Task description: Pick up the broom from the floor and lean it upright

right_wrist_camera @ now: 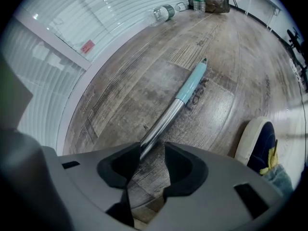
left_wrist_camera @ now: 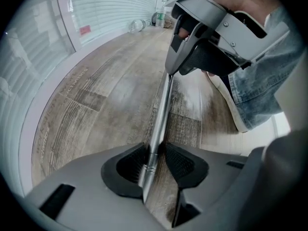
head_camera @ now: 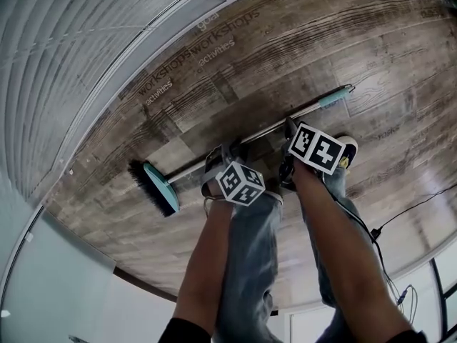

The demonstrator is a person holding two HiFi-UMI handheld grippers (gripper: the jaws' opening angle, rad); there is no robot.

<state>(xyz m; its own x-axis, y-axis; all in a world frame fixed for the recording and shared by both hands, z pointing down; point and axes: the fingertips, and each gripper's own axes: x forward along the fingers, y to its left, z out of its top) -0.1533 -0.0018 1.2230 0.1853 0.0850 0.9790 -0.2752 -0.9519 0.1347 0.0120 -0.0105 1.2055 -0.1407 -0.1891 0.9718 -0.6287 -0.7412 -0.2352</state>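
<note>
The broom (head_camera: pixel 264 131) is lying flat on the wooden floor (head_camera: pixel 285 48). The left gripper (left_wrist_camera: pixel 156 160) is closing its jaws round the metal handle (left_wrist_camera: pixel 161 114), nearer the teal brush head (head_camera: pixel 158 188) — the right gripper (right_wrist_camera: pixel 153 153) is straddling it farther from that head, jaws open.

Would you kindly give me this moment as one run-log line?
broom: on floor | left tool: closing around handle | right tool: open astride handle | lift: not started
</note>
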